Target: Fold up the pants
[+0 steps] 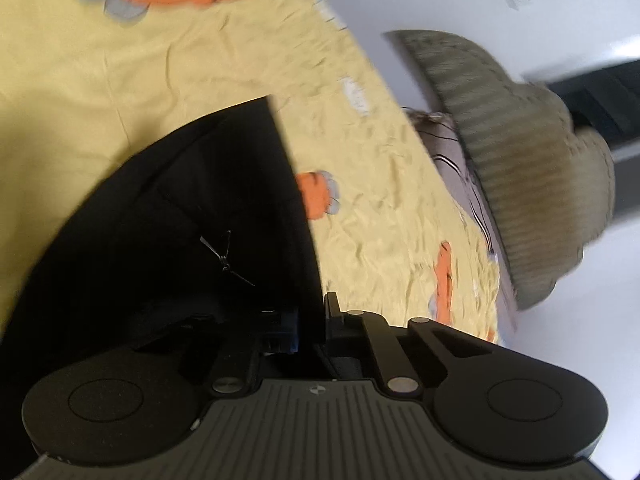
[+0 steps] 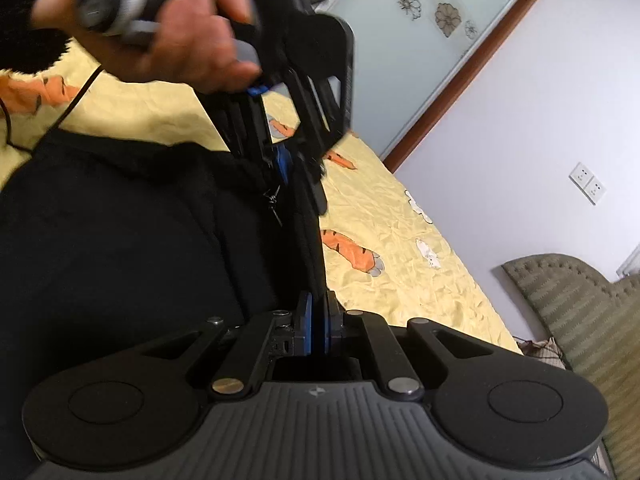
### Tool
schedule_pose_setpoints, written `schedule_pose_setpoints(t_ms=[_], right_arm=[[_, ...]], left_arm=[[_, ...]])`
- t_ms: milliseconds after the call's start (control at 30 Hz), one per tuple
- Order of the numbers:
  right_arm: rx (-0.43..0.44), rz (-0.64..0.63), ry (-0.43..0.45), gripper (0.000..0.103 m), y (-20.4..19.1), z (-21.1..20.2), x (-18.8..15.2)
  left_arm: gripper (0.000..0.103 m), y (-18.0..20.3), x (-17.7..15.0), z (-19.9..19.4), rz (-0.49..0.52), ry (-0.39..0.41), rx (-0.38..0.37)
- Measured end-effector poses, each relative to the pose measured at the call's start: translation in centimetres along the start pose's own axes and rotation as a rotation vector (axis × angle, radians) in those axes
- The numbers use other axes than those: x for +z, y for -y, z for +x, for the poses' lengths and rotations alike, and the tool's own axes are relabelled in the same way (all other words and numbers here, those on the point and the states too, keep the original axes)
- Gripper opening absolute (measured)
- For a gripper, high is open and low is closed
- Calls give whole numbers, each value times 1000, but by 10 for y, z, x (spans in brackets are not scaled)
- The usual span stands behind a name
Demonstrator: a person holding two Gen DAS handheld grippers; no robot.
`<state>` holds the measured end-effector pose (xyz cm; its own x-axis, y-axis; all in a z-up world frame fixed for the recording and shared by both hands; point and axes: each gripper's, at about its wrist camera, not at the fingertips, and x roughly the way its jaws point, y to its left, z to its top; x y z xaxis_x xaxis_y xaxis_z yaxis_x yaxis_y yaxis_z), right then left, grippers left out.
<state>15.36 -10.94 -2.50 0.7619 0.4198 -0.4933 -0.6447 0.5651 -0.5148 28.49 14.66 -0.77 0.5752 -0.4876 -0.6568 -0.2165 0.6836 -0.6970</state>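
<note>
Black pants [image 1: 180, 220] lie on a yellow bedsheet [image 1: 380, 200] printed with orange carrots. In the left wrist view my left gripper [image 1: 312, 314] is shut on the pants' right edge, and the black cloth runs up between its fingers. The right wrist view shows the same pants [image 2: 120, 240] spread to the left, with my right gripper [image 2: 318, 316] shut on that edge nearer the camera. Farther along the edge, a person's hand [image 2: 180, 40] holds the left gripper [image 2: 294, 170], which is clamped on the cloth. The edge is stretched taut between the two grippers.
An olive padded headboard [image 2: 580, 312] stands at the bed's right end, also seen blurred as the headboard [image 1: 520, 160]. A white wall with a socket [image 2: 587, 183] and a flowered glass door [image 2: 400, 40] lie beyond. A thin black cable [image 2: 72, 100] trails over the sheet [image 2: 400, 240].
</note>
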Motion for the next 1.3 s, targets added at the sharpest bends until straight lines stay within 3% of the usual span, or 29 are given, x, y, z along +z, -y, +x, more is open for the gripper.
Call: schedule_pose_setpoints(t_ms=[167, 333, 533, 700, 800, 967, 1067, 1133, 1167, 1233, 1300], right_arm=[[7, 31, 36, 5, -15, -40, 8], [112, 58, 28, 5, -52, -79, 12], [204, 84, -7, 5, -91, -82, 7], [220, 144, -18, 5, -98, -85, 3], [226, 174, -32, 5, -101, -87, -2], [218, 227, -48, 8, -108, -85, 0], [133, 246, -3, 12, -104, -107, -7], [40, 273, 11, 12, -95, -133, -17], [-12, 293, 5, 12, -89, -145, -24], [-130, 310, -49, 12, -74, -165, -46], [-207, 310, -137, 16, -61, -176, -72]], left_arm=[[10, 4, -48, -53, 184, 32, 36], [10, -17, -103, -87, 312, 36, 128], [10, -61, -129, -95, 279, 35, 225], [17, -61, -142, -107, 344, 84, 267], [18, -64, -142, -105, 318, 71, 280], [36, -53, -153, -114, 353, 114, 340], [44, -39, -161, -123, 396, 153, 400], [63, -30, -167, -131, 430, 205, 446], [64, -26, -170, -135, 439, 226, 453], [66, -16, -174, -139, 450, 212, 400], [67, -7, -178, -133, 425, 135, 285]])
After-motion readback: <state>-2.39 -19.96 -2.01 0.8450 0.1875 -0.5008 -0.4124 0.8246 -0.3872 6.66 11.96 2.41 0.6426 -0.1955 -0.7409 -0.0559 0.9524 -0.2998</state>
